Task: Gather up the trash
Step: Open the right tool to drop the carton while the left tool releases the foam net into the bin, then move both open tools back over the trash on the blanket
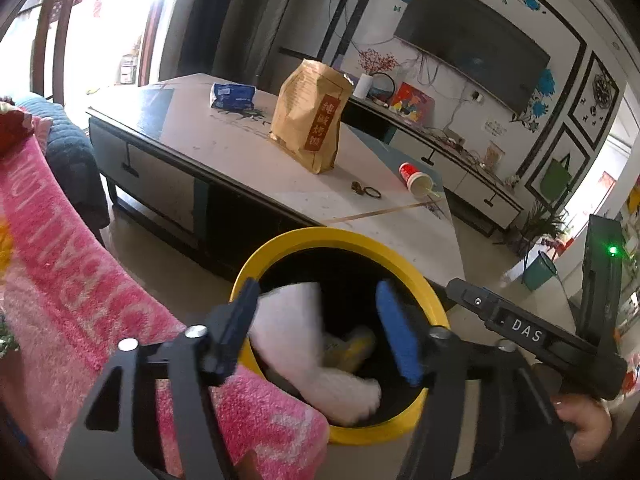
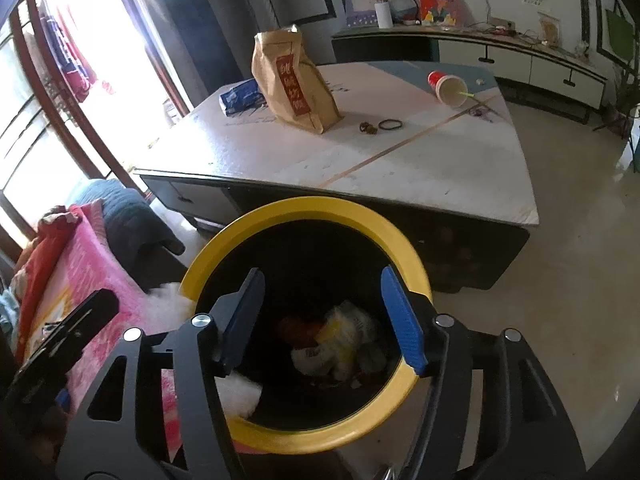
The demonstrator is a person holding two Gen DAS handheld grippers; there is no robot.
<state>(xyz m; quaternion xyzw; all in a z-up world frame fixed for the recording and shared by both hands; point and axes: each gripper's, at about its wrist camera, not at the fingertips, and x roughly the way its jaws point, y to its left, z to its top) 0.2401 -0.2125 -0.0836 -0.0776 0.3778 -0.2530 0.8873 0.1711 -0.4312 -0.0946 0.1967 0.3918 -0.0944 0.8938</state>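
Pale floor tiles run open at 3 o'clock in the right wrist view, between the coffee table (image 2: 400,168) and the low TV cabinet (image 2: 540,60) along the far wall.

Nearest, both grippers hang over a yellow-rimmed bin (image 2: 304,436) that stands just beside the table's near edge. The left gripper (image 1: 320,328) has its jaws wide apart; a white crumpled tissue (image 1: 304,344) lies between them over the bin's mouth, touching the left finger or just beside it, I cannot tell which, and clear of the blue right pad. The right gripper (image 2: 324,320) also stands open with nothing between its fingers, above wrappers (image 2: 340,340) at the bin's dark bottom, blurred and hard to name.

At 9 o'clock a pink blanket (image 1: 80,300) presses against the bin, leaving no gap on that side. A hand (image 1: 580,420) at 4 o'clock in the left wrist view is cut off by the frame.

Farther off, on the table: a brown paper bag (image 2: 292,80) upright, a blue packet (image 2: 240,96) beside it, a hair tie (image 2: 391,124), and a tipped red cup (image 2: 448,86) near the far corner. Beyond, the window (image 2: 80,60) glares white.
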